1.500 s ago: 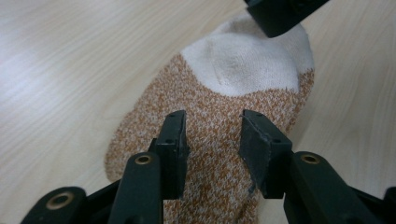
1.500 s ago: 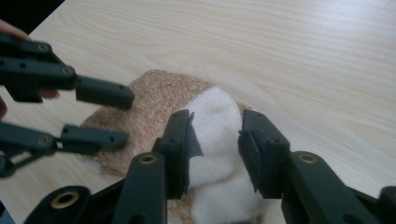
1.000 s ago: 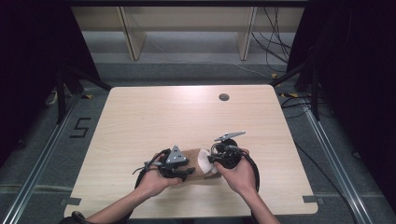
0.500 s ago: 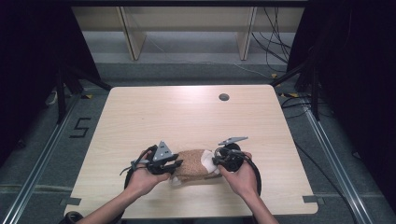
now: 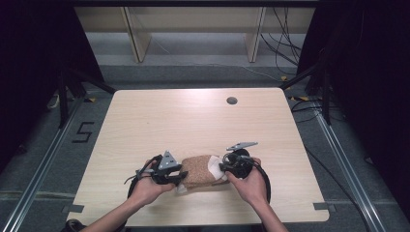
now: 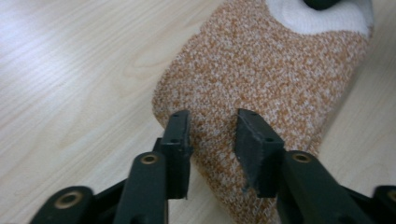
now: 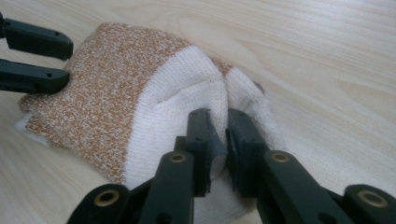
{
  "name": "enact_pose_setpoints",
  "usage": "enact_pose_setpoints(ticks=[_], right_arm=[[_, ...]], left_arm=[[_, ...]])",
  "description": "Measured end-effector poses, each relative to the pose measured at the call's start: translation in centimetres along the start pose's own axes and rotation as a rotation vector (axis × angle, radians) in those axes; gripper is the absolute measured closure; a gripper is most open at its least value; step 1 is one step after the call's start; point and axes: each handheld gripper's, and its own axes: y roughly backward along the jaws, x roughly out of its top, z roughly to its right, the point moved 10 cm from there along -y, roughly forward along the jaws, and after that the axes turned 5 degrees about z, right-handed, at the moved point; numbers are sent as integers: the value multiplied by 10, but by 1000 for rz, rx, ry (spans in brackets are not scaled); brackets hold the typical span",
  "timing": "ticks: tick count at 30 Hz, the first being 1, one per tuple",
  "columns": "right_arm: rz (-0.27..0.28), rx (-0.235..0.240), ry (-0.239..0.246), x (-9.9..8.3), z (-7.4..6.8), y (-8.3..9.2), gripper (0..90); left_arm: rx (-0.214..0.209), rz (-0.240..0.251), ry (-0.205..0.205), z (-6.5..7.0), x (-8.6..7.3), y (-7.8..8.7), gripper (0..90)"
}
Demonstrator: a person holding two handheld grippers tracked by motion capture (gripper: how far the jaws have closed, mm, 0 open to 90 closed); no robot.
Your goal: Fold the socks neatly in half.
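Note:
An orange-speckled sock point(image 5: 198, 170) with a white end lies folded near the table's front edge. My left gripper point(image 5: 183, 175) is at its left end. In the left gripper view its jaws point(image 6: 212, 135) have just been opening and stand apart over the speckled fabric point(image 6: 261, 70), not pinching it. My right gripper point(image 5: 221, 168) is at the sock's white end point(image 7: 173, 93). Its jaws point(image 7: 218, 126) have just been opening a little but still hold a fold of white fabric between them. The left gripper's fingertips point(image 7: 51, 63) rest at the sock's far edge in the right gripper view.
The light wooden table point(image 5: 193, 121) has a round cable hole point(image 5: 231, 100) at the back right. Metal rails run along the floor on both sides, and cables point(image 5: 285, 43) lie behind the table at the right.
My left gripper has moved left along the table, and more of the speckled sock now shows between the two grippers. The right hand has stayed in place.

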Motion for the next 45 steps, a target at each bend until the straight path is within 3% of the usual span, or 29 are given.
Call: enact_pose_setpoints(ticks=[3, 5, 8, 11, 15, 16, 17, 21, 23, 24, 25, 26, 28, 30, 32, 34, 35, 36, 37, 39, 41, 42, 45], right_arm=[[18, -10, -6, 4, -3, 5, 671], [69, -5, 56, 11, 0, 6, 633], [80, -1, 57, 13, -1, 10, 601], [110, 3, 34, 17, -2, 15, 563], [130, -28, 52, 20, 4, 22, 523], [127, -25, 23, 19, 3, 23, 513], [127, -21, 20, 19, 5, 23, 506], [138, -32, 2, 17, 12, 27, 481], [152, -35, -6, 17, 15, 28, 472], [142, -35, -7, 15, 17, 29, 469], [144, -38, 10, 15, 18, 31, 466], [140, -38, -26, 13, 18, 32, 464], [166, -35, -12, 14, 22, 33, 456], [161, -40, -33, 12, 24, 36, 449], [157, -45, -39, 10, 25, 37, 444], [183, -41, -22, 11, 29, 37, 438], [182, -43, -13, 10, 31, 38, 435], [178, -57, -57, 8, 30, 38, 433], [183, -50, -26, 8, 33, 39, 430], [185, -52, -47, 5, 36, 40, 427], [191, -53, -19, 3, 40, 41, 425], [191, -64, -51, 0, 40, 42, 424], [195, -61, -53, -4, 45, 43, 422]], left_arm=[[5, 29, -5, -3, 8, 5, 513], [13, 37, -1, -5, 11, 8, 470], [28, 29, -4, -9, 13, 14, 439], [51, 48, -12, -16, 14, 20, 397], [73, 29, -34, -27, 11, 32, 366], [77, 49, -23, -28, 12, 34, 363], [82, 36, -31, -31, 11, 37, 361], [97, 57, -21, -40, 10, 44, 353], [114, 65, -42, -46, 10, 48, 349], [132, 76, -74, -50, 11, 51, 349], [143, 83, -69, -53, 11, 53, 348], [141, 89, -68, -55, 10, 55, 347], [147, 99, -54, -58, 8, 59, 347], [144, 131, -25, -59, 7, 60, 345], [153, 117, -30, -64, 2, 64, 338], [155, 147, -7, -65, 0, 64, 322], [156, 149, -1, -66, -2, 64, 315], [158, 150, 4, -67, -5, 65, 309], [161, 153, 10, -68, -7, 65, 307], [164, 154, 21, -71, -12, 66, 302], [173, 159, 31, -74, -16, 67, 301], [174, 157, 27, -76, -18, 67, 300], [188, 159, 35, -82, -23, 69, 299]])
